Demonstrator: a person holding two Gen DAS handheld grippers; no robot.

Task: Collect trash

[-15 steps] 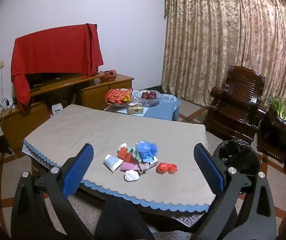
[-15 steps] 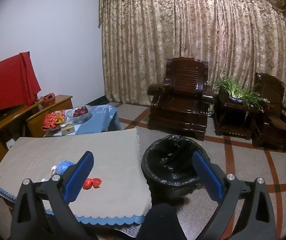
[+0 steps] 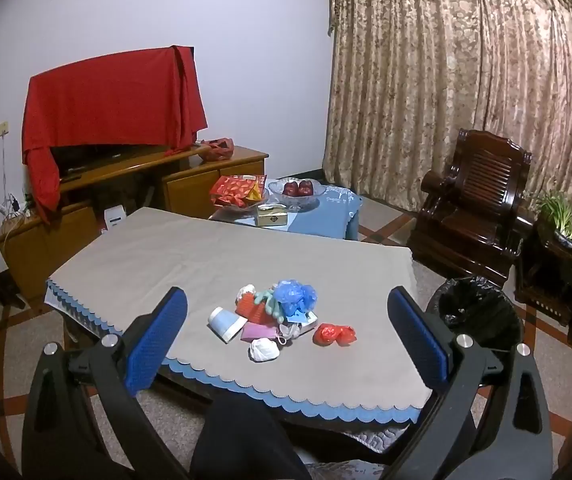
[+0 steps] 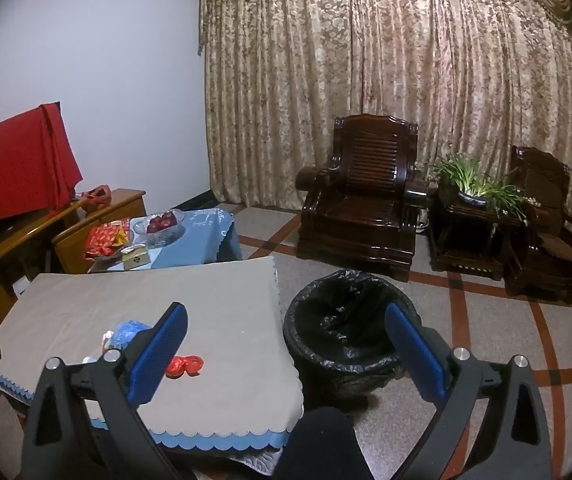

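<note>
**Trash still piled on table, both grippers empty**

Left gripper (image 3: 286, 332) and right gripper (image 4: 286, 344) both spread wide, nothing btwn the jaws, hovering short of the table (image 3: 190, 256). Trash pile (image 3: 274, 312) sits near the front edge: paper cup (image 3: 226, 322), blue plastic bag (image 3: 296, 295), white wad (image 3: 264, 350), red wrapper (image 3: 334, 334) a bit apart on the bin side. Black-lined bin (image 4: 342, 328) on the floor just beside the table's right edge.

Best bet imo: right gripper takes the loose red wrapper first, since it's nearest the bin; pinch low, wrapper's crinkly and light. Left works the pile one item at a time.

Fruit bowl (image 3: 296, 190) and snack packs (image 3: 238, 190) on the far small table, well apart, not trash. Armchair (image 4: 362, 192) clear of the path.
</note>
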